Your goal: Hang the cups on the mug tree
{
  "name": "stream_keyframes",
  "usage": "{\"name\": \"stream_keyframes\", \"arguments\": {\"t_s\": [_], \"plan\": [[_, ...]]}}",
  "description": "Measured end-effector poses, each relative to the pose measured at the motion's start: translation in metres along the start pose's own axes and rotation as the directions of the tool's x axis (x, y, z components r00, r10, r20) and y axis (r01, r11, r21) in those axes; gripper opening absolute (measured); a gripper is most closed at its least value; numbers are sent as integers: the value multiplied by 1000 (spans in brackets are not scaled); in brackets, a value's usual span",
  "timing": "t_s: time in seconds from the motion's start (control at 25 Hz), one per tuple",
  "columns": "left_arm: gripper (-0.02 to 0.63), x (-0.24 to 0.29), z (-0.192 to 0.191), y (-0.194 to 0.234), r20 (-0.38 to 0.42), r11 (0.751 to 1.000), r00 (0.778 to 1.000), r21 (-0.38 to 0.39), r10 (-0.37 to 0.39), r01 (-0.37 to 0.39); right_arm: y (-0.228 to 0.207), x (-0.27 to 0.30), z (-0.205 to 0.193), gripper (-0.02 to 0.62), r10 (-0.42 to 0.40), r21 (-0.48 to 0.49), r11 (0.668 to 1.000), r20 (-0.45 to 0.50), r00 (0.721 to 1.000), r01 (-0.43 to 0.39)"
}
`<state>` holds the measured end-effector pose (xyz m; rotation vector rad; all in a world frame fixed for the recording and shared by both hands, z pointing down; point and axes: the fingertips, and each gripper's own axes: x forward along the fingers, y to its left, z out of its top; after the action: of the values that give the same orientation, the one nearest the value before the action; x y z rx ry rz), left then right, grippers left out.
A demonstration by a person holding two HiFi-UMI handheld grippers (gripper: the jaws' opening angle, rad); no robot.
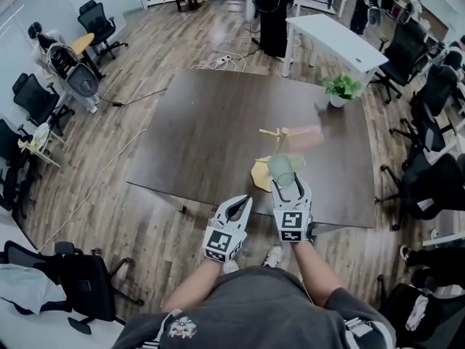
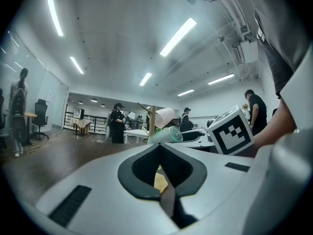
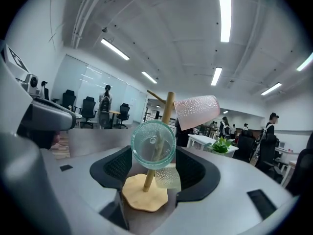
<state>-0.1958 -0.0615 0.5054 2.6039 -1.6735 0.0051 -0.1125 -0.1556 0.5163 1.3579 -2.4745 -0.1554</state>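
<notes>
A wooden mug tree [image 1: 278, 132] stands on its round base [image 1: 261, 174] near the front of the dark table [image 1: 211, 129]. A pink cup [image 1: 306, 136] hangs on one of its right pegs. My right gripper [image 1: 289, 185] is shut on the handle of a translucent green cup [image 1: 281, 167], held just in front of the tree. In the right gripper view the green cup's [image 3: 153, 143] bottom faces me, with the post [image 3: 166, 112] and the pink cup [image 3: 196, 111] behind it. My left gripper [image 1: 243, 204] hovers at the table's front edge, shut and holding nothing.
A small potted plant [image 1: 340, 88] sits at the table's far right corner. A white table [image 1: 336, 39] and people stand beyond it. Black office chairs [image 1: 418, 187] line the right side and the left wall. Cables run across the wooden floor [image 1: 109, 173].
</notes>
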Motion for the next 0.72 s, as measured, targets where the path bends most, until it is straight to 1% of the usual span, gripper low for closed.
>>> {"name": "stream_keyframes", "arguments": {"t_s": [0.2,0.44,0.56,0.68,0.72], "plan": [[6,-9,0,2,-4,1000,1000,-7,0,0,2,-1,-2,298,-18,0,1000,-23,1000,18],[6,-19,-2,4,-4,1000,1000,1,-7,7,2,-6,1,298,-53,30,998,-8,999,53],[6,-22,-1,5,-1,1000,1000,5,-18,18,5,-19,3,299,-64,72,995,0,998,64],[6,-26,0,4,-3,999,1000,11,-30,30,12,-45,5,298,-70,107,992,14,997,68],[6,-29,1,4,-6,999,999,13,-35,35,16,-55,7,267,-68,112,992,26,997,65]]}}
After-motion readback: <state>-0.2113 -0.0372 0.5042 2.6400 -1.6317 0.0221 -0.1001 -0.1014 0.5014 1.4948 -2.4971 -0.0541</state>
